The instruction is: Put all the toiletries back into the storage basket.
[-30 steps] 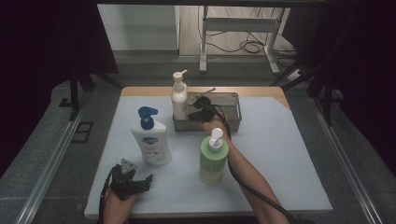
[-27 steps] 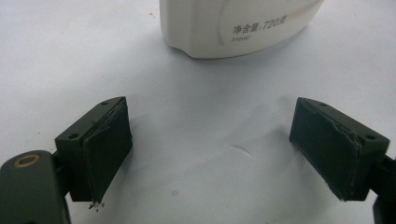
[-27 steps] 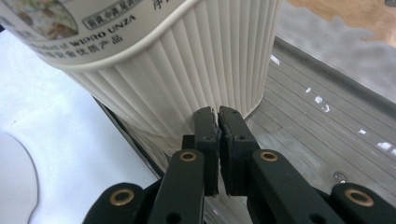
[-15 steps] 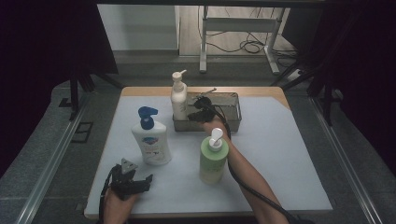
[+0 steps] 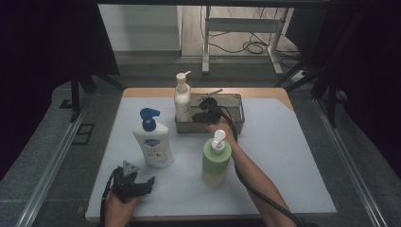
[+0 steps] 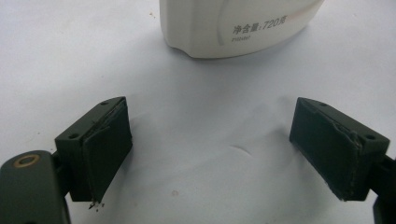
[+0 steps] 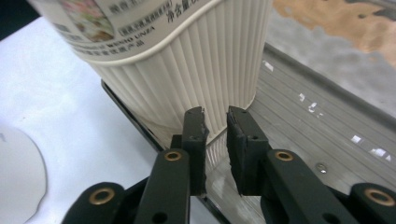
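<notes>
A cream ribbed pump bottle (image 5: 181, 97) (image 7: 187, 60) stands in the left end of a grey metal tray (image 5: 236, 124) (image 7: 317, 112). My right gripper (image 5: 201, 116) (image 7: 215, 121) reaches into the tray right beside the bottle's base. Its jaws have just been opening and stand a narrow gap apart, pressing on nothing. My left gripper (image 5: 149, 182) (image 6: 233, 154) rests low at the front left, wide open, pointing at the base of a white bottle with a blue pump (image 5: 152, 139) (image 6: 233, 23).
A green pump bottle (image 5: 216, 161) stands mid-front, close to the left of my right forearm. A white mat (image 5: 283, 156) covers the table, with bare room at its right. A black cable trails from the right gripper along the arm.
</notes>
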Demonstrator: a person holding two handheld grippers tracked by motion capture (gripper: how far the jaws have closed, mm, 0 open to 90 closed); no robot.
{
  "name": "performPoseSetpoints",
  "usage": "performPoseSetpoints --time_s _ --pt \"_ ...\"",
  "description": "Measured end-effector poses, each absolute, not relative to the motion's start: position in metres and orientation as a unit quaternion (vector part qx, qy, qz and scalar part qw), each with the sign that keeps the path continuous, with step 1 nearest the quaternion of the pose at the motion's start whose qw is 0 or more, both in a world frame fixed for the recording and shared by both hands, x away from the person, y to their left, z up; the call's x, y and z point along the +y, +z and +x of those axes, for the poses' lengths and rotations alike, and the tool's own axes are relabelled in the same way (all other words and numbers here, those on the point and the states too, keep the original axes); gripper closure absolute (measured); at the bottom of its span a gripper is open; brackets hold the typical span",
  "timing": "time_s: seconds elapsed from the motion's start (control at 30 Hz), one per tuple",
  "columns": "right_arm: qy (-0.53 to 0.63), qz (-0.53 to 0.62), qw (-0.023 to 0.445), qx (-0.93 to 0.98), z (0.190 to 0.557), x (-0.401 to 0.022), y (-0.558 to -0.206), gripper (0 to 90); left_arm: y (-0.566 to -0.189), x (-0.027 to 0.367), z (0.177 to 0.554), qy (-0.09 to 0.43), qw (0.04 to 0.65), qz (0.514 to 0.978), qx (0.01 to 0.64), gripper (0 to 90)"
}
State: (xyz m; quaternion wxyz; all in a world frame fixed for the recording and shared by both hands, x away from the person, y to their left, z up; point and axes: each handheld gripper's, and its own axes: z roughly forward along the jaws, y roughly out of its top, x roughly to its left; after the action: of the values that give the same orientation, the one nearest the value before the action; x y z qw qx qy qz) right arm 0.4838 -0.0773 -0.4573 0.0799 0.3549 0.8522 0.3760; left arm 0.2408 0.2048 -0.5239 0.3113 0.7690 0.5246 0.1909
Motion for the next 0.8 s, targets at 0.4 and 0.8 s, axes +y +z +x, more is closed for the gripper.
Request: performPoseSetpoints --time_s 0.4,0.8 --pt "0.403 0.343 0.083 0.845 0.463 -0.105 -0.437 62.6 -0.524 0.205 0.241 0.191 0.312 0.769 0.525 12.4" --pt "0.413 0.327 0.087 0.846 0.44 -0.134 -0.416 41.7 -0.524 0.205 0.241 0.191 0.313 0.768 0.525 12.4"
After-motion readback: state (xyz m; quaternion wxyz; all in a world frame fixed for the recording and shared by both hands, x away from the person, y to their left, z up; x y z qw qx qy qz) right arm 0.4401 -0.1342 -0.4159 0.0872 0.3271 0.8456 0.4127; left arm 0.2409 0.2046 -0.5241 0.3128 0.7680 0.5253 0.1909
